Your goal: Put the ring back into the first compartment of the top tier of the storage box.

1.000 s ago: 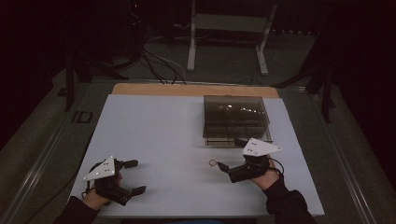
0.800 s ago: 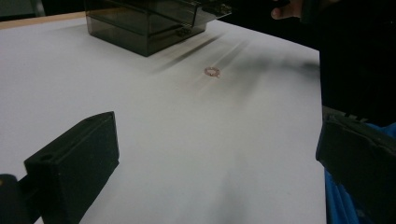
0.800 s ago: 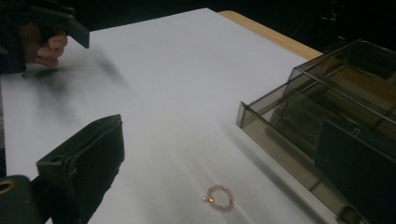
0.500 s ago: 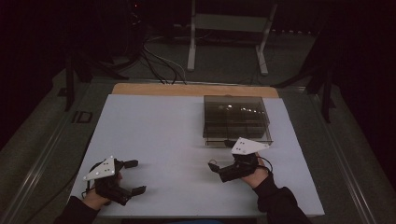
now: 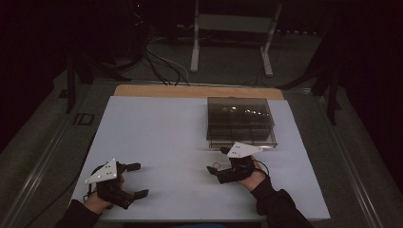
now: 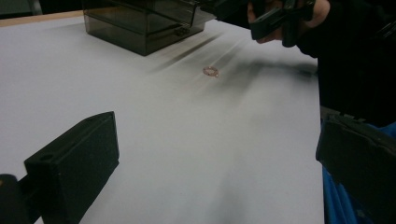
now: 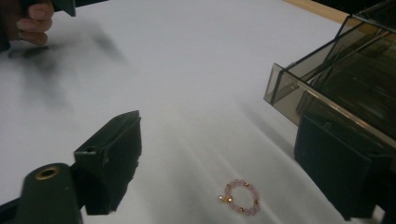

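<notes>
1. The left tongs [image 5: 137,180] rest on the white worktop [image 5: 161,128] at about 7 o'clock of it, jaws spread wide with nothing between them.
2. Bare white surface lies between the two hands; no object blocks the way across it.
3. The small pink bead ring [image 7: 241,197], with a few gold beads, lies flat on the worktop at about 5 o'clock, well apart from the left tongs.
4. The right tongs [image 5: 215,162] hang over that ring at its 3 o'clock side. Their jaws have just been closing a little yet stand wide; in the right gripper view the ring lies between the two jaws, touched by neither.
5. A smoky clear box [image 5: 241,121] with inner compartments stands at 1 o'clock of the worktop, just beyond the right tongs. Its near corner sits close beside the right-hand jaw.
6. A bare wooden strip [image 5: 190,91] edges the worktop at 12 o'clock.
</notes>
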`<move>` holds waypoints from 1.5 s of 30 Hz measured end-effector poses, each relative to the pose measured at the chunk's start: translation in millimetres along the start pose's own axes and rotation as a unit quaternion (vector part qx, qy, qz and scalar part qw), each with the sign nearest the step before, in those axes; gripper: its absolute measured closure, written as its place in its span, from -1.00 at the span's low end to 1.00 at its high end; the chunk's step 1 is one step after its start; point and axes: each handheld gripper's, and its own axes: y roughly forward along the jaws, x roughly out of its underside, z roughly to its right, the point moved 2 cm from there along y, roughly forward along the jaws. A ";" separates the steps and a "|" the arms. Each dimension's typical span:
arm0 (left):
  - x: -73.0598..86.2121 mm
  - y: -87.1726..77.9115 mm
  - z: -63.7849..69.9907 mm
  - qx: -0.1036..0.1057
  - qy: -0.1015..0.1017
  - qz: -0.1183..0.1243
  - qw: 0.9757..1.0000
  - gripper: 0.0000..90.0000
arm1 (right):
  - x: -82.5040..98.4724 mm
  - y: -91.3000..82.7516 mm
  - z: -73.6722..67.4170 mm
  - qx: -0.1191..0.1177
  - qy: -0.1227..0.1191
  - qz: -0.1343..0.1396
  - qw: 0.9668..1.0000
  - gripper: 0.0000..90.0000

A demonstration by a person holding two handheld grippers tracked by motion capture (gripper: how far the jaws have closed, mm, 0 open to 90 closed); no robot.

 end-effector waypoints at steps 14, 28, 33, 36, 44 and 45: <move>-0.1 0.2 0.3 0.002 0.000 0.000 1.000 -0.98 | 14.7 10.5 10.7 0.011 0.010 -0.041 0.999 -0.39; 0.2 0.8 0.3 0.004 0.000 -0.002 1.000 -0.98 | 28.9 26.0 20.2 0.056 0.027 -0.097 0.993 0.50; 0.1 1.1 0.4 0.005 0.001 -0.001 1.000 -0.98 | 30.9 29.7 22.6 0.056 0.032 -0.108 0.992 0.62; 0.3 1.2 0.5 0.005 0.000 -0.002 1.000 -0.98 | 32.0 31.8 23.7 0.055 0.034 -0.112 0.992 0.67; 0.3 1.2 0.4 0.006 0.001 -0.002 1.000 -0.98 | 34.1 35.8 23.1 0.050 0.029 -0.117 0.991 0.76; 0.2 1.3 0.5 0.006 0.002 -0.002 1.000 -0.98 | 33.7 36.3 23.4 0.050 0.026 -0.118 0.991 0.78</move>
